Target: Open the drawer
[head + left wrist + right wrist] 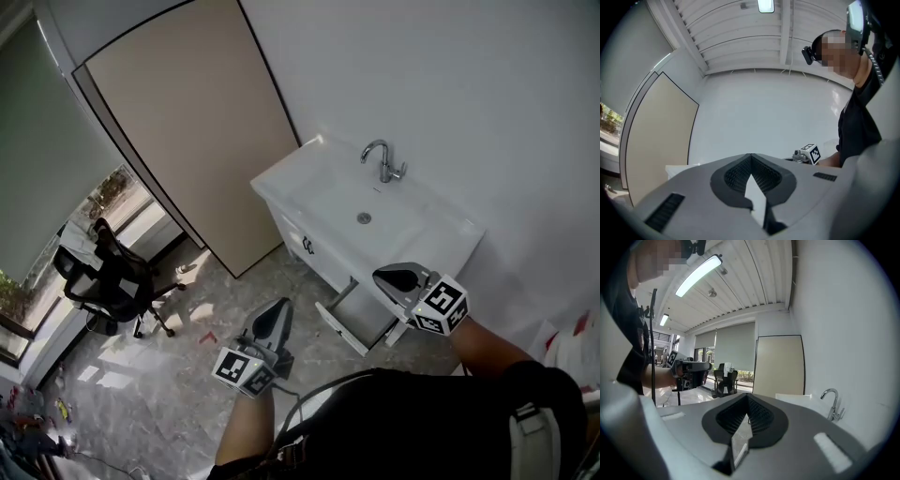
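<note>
White-walled room, grey marble floor. Find the drawer (354, 319) low in the vanity (298, 183), under the basin's right end, already standing pulled out, front panel clear of the vanity's face. Looks done, or nearly so. Just above the vanity's front edge: right gripper (384, 277), jaws closed on nothing. Out over the floor before the vanity: left gripper (279, 305), jaws likewise pressed together, empty. For more travel, open one pair, take the front's top edge, pull straight and level away from the vanity, without twisting. Beyond the vanity's left end: beige door panel (187, 122), office chair (108, 277).
</note>
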A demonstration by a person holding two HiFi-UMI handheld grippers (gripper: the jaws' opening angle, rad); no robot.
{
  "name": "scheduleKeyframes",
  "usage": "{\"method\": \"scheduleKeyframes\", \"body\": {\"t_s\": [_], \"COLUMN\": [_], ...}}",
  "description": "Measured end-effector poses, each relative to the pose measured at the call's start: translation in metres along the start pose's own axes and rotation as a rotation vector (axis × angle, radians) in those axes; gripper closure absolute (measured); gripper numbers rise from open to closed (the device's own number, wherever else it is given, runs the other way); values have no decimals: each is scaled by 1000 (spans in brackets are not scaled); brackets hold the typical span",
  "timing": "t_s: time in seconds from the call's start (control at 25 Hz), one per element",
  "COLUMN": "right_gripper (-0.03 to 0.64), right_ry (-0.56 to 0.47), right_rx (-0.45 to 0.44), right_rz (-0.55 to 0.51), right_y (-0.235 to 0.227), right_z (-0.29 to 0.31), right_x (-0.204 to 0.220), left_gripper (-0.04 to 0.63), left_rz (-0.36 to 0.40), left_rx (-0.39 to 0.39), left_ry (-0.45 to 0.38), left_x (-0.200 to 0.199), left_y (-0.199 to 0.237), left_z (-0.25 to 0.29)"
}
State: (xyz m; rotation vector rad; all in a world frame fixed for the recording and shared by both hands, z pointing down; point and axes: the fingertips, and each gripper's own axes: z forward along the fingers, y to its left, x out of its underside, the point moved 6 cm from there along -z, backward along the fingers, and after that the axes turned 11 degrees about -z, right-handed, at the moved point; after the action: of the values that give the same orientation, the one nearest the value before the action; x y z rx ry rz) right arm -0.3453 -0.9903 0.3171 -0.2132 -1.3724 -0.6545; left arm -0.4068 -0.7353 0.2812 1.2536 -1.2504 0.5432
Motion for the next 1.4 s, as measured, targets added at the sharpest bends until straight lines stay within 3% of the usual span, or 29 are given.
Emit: {"method": "scheduleKeyframes", "body": {"t_s": [0.12,0.32,0.52,0.96,1.4], "right_gripper": [618,618,618,618,620], "right_ry": [-14,-43,-60,-131,-102], "right_rx": [-8,-11,-25,1,-3], "right_rz": [2,7,16,73,50], "right_y": [-7,-18,-22,-48,-54], "right_z": [-5,-12,-13,-12,-4], "right_x": [-24,-59,-79,-94,-88], "left_gripper": [594,594,594,594,594], "left_rz": [19,100,126,118,97], "left_rx": [-13,-63,-59,-45,-36], "left_ry": [-27,-5,-20,-74,-68], "left_x": [-20,-38,-58,-79,-79], "left_y": [-9,-16,-26,-31,-29], "left_z": [-5,-14,-14,-9,0]}}
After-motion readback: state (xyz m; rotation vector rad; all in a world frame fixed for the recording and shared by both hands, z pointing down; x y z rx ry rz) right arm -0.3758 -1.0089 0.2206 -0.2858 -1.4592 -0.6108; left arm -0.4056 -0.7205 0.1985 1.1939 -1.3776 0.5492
